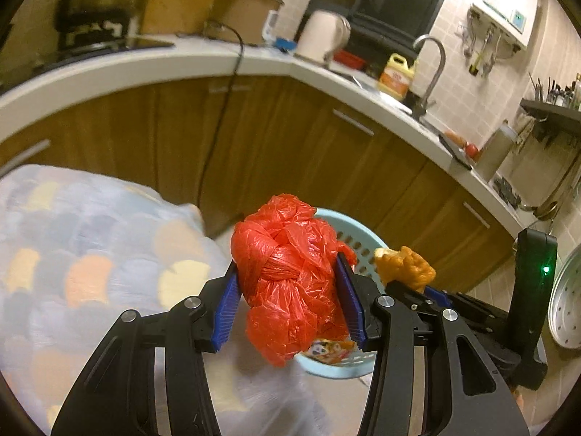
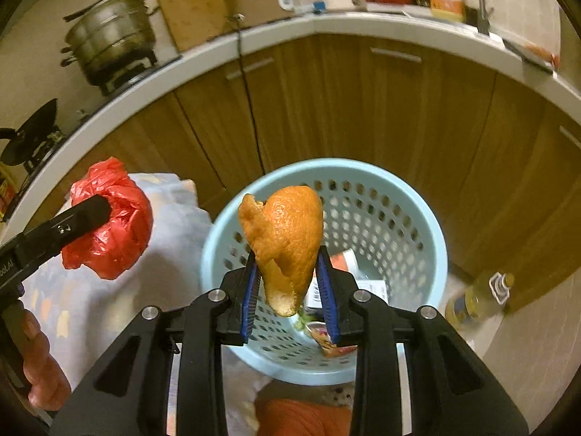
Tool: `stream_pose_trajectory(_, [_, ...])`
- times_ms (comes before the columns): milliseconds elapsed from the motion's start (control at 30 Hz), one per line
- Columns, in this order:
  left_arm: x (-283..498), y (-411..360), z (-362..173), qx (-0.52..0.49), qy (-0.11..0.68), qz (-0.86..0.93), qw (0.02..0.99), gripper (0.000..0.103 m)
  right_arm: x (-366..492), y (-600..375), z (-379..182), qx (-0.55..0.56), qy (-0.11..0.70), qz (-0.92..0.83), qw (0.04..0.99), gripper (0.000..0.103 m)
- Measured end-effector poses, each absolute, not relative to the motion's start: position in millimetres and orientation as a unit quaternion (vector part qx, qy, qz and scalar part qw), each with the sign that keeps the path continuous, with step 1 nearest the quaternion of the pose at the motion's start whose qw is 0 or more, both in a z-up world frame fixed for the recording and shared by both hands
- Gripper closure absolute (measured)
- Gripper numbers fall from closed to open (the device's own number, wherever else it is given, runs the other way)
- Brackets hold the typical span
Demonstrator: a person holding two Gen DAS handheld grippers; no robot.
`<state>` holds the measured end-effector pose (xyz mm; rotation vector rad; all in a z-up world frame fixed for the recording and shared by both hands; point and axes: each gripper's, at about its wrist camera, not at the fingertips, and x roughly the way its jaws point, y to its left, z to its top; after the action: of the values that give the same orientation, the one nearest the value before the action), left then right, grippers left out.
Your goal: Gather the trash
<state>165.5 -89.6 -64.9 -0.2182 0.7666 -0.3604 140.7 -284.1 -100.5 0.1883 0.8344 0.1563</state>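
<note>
Red crinkled plastic fills my left gripper (image 1: 290,305): its blue pads (image 1: 227,312) pinch a knotted red plastic bag (image 1: 290,279) from both sides, the bag bulging above and below them. My right gripper (image 2: 290,287) is pinching an orange peel (image 2: 287,243), its pith side facing left and the curl of peel standing up between the two blue pads (image 2: 250,298).

Directly under the peel is the light blue perforated wastebasket (image 2: 428,254). In the left wrist view the bag hangs at the basket's left rim, partly over its mouth, and the peel shows just right of the bag. Inside the basket lie printed wrappers and small cartons (image 2: 363,283).

Left of the basket lies a pale cloth with orange and yellow patches (image 1: 90,265). Right of the basket, on the floor, lies a clear bottle of yellowish liquid (image 2: 475,298).

Behind the basket run wooden cabinet doors (image 2: 326,109) under a white countertop (image 2: 290,25), with a black cord (image 2: 250,101) hanging down the doors. On the counter above the basket's left stand a steel steamer pot (image 2: 112,36) and a wooden cutting board (image 2: 192,3); to its right are a yellow jug (image 1: 397,76) and a tap (image 1: 432,72).
</note>
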Motion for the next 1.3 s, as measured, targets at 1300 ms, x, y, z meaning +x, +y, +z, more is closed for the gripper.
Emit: stream_pose_trajectory(1300, [95,-77,-53,-0.053,0.295,-0.111,0.947,0.027,100,-258,-54,0.069,0.351,0.064,0.932,0.041])
